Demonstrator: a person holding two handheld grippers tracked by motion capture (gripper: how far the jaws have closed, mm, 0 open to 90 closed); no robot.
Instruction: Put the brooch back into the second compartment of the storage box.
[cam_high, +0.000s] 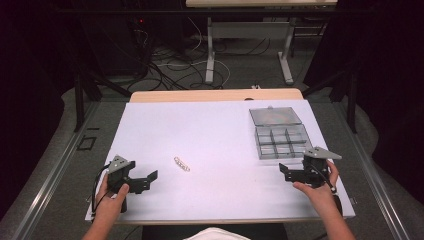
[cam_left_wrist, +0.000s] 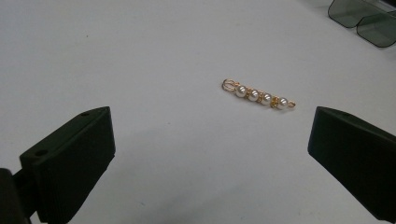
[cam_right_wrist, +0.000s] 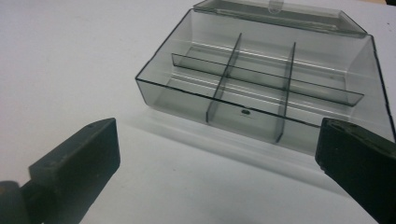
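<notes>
Two tools, both released: my left tool (cam_high: 141, 179) faces the pearl pin (cam_left_wrist: 258, 94) lying on the desk (cam_high: 210, 130), my right tool (cam_high: 292, 172) the open box (cam_right_wrist: 261, 88). I'd straddle the pin's narrow width, pinching low.

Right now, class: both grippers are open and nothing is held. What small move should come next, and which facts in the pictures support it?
Probably the left gripper should ease forward and down to straddle the pearl clip. Its jaws stand wide open with the clip lying flat on the white table just ahead of them, untouched. The compartment box sits open by the right gripper, seemingly ready to receive it.
</notes>
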